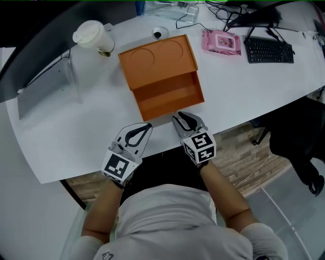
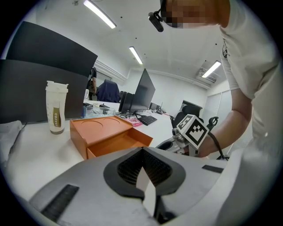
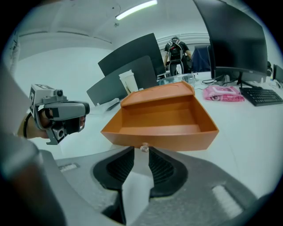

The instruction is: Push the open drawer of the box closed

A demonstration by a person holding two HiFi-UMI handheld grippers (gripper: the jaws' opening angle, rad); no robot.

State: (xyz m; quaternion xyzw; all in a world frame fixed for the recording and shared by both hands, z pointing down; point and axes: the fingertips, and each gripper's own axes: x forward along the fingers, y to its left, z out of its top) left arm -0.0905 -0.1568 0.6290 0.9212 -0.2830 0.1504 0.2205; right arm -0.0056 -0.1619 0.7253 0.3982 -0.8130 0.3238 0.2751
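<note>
Barely, drawer knob [image 3: 144, 148] (tiny, blurred).

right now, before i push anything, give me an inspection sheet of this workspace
surface: white table, the box stands mid-table
job's things: orange box, its drawer pulled open and empty, small knob on the drawer front
clutter: lidded cup, pink wipes pack and keyboard, all beside or behind the box
grippers: left gripper jaws together, empty, short of the drawer; right gripper jaws apart, knob at their tips, not pinched
cables: black cables at the far edge, away from the box
surroundings: monitors, dark chair on the right
</note>
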